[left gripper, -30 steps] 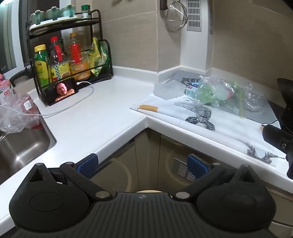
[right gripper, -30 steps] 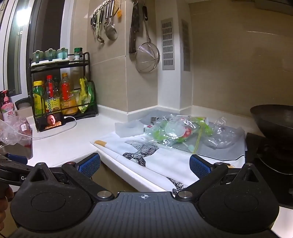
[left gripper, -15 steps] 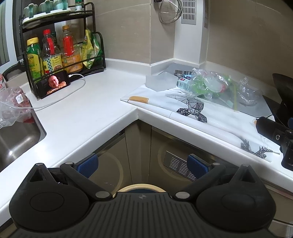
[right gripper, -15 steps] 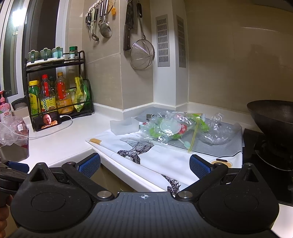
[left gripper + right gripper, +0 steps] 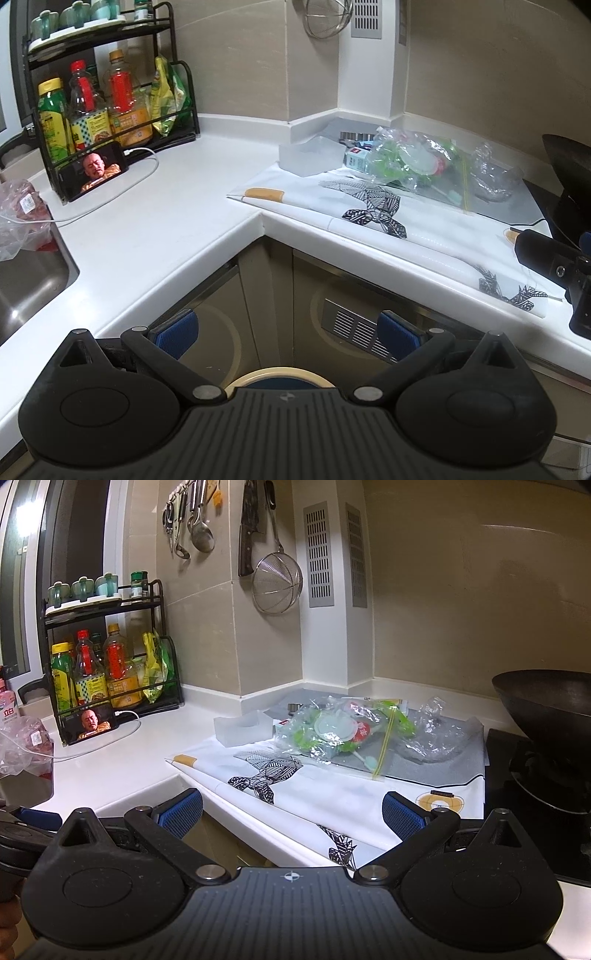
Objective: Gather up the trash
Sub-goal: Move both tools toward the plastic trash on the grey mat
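Left gripper (image 5: 286, 334) was wide open and held nothing, low before the corner cabinet; the trash bag (image 5: 410, 162) lay on the patterned mat (image 5: 369, 210) on the counter (image 5: 166, 221), well apart. From the right wrist, the right gripper (image 5: 291, 810) was also wide open and empty, near the mat's edge, with the trash bag (image 5: 343, 731) farther back beside the wok (image 5: 546, 698)

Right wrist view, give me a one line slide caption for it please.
Open right gripper faces a corner counter where a bag of trash and crumpled clear plastic lie on a printed mat beside a wok.
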Motion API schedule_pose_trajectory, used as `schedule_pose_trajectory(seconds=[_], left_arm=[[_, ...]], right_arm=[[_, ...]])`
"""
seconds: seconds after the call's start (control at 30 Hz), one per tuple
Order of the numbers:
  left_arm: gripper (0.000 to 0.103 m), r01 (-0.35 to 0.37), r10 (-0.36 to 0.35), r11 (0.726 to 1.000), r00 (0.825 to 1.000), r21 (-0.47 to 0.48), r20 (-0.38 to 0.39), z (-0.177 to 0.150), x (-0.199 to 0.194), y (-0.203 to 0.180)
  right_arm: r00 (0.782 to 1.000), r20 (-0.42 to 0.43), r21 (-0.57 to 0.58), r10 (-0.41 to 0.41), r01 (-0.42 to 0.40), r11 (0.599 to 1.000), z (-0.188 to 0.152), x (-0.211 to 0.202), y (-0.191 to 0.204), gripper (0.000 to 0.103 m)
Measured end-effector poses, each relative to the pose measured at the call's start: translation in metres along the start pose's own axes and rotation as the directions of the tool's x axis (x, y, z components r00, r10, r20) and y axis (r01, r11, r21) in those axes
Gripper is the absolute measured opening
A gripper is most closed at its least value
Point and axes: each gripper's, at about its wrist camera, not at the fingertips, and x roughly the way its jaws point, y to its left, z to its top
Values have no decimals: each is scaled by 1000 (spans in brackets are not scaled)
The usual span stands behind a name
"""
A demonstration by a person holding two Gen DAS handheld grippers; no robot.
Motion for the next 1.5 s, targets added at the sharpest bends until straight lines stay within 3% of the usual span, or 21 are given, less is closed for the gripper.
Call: schedule_pose_trajectory(seconds=[0.67, 1.5], left_arm=[[103, 52, -50, 997, 998, 54, -31, 14, 26, -34], [103, 44, -44, 999, 999, 24, -25, 7, 15, -26]], right_arm=[[998, 1, 5, -69, 69, 998, -4, 10, -27, 103], [998, 13, -7, -68, 68, 998, -4, 4, -21, 103]])
